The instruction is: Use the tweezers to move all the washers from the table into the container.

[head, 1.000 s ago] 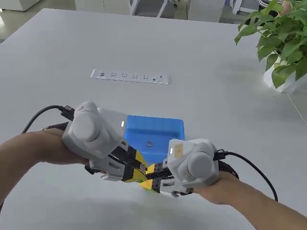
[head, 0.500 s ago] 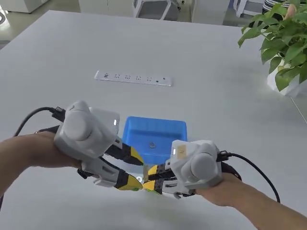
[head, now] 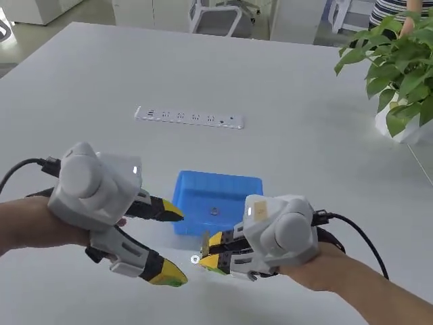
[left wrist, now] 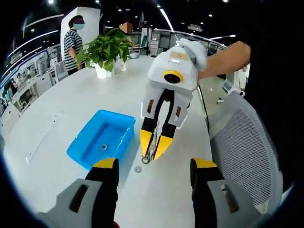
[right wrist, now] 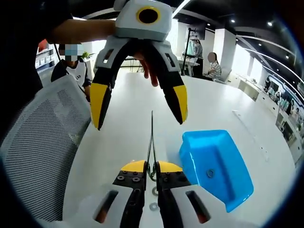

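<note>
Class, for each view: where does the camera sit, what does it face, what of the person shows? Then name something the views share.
Head view: on the headset, looking down at the table; both hands show.
Left gripper view: on the left gripper, facing the right gripper; a forearm shows.
Right gripper view: on the right gripper, facing the left gripper; fingers show.
Shared: container, tweezers.
</note>
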{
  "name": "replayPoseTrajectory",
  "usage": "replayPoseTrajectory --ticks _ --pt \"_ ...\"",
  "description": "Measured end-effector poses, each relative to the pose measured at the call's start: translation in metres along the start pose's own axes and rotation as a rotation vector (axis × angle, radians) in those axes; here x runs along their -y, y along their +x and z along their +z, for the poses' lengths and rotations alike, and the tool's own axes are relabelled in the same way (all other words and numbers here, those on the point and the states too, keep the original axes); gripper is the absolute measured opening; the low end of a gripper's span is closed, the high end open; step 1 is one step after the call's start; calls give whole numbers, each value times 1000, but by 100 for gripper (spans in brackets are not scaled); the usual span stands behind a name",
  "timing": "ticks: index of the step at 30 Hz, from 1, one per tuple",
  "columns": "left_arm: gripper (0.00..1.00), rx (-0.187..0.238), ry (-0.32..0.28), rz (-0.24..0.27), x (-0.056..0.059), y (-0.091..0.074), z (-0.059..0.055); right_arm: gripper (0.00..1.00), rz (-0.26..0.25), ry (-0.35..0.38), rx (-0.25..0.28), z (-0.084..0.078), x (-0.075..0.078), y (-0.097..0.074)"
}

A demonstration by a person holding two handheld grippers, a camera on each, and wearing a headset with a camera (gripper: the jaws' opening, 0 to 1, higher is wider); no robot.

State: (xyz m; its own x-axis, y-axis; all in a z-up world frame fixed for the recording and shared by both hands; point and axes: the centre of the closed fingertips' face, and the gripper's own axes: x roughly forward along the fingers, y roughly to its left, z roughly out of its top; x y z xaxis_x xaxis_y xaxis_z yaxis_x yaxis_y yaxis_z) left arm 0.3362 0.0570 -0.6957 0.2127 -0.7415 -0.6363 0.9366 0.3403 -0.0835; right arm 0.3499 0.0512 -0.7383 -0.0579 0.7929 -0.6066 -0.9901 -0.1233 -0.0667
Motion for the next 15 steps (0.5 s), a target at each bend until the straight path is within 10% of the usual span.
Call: replayPoseTrajectory --ticks 15 --pt "98 31 -59 64 -1 -13 1 8 -27 -18 23 27 11 -28"
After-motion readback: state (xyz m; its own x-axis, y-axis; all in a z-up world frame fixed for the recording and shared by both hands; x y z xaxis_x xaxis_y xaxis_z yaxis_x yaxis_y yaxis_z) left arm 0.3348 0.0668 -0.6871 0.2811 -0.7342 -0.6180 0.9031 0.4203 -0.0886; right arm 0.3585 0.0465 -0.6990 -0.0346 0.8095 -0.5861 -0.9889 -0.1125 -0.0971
